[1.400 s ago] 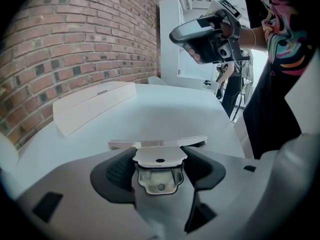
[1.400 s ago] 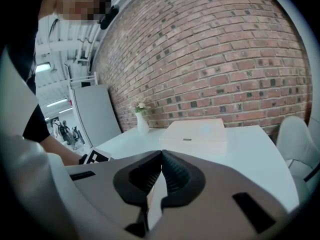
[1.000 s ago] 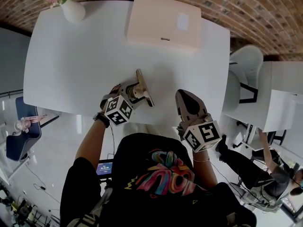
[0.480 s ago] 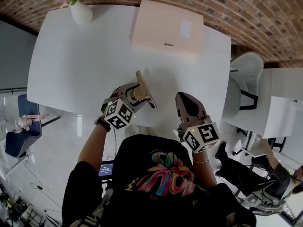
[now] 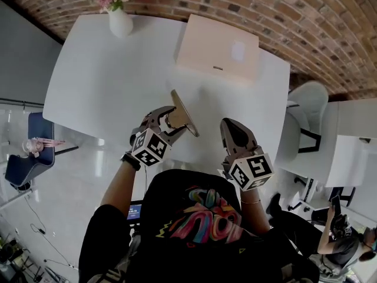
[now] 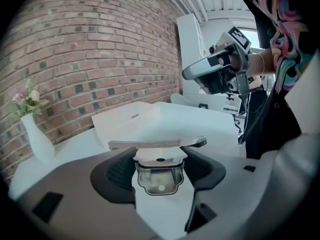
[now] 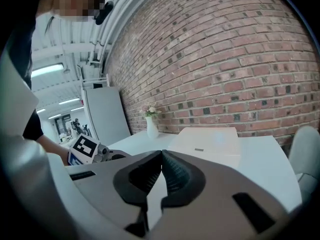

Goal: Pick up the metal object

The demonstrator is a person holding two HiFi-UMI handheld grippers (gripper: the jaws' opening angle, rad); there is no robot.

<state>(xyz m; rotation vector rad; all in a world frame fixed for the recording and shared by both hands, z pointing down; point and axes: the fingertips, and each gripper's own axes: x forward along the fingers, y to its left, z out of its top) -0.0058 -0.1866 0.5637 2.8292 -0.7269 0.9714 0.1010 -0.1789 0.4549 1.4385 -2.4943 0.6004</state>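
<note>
Jaws of the left hand-held gripper clamp the metal object.

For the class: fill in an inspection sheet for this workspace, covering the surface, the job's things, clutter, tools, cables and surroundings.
Surface: white table, mostly bare.
Job's things: metal object, a flat plate with a bracket, tilted, clamped in the left tool.
Clutter: vase of flowers at a far corner; flat beige box at the far edge.
Tools: left tool shut on the metal object; right tool shut, empty.
Cables: nothing seen on the table.
Surroundings: brick wall; white chair on the right.
</note>
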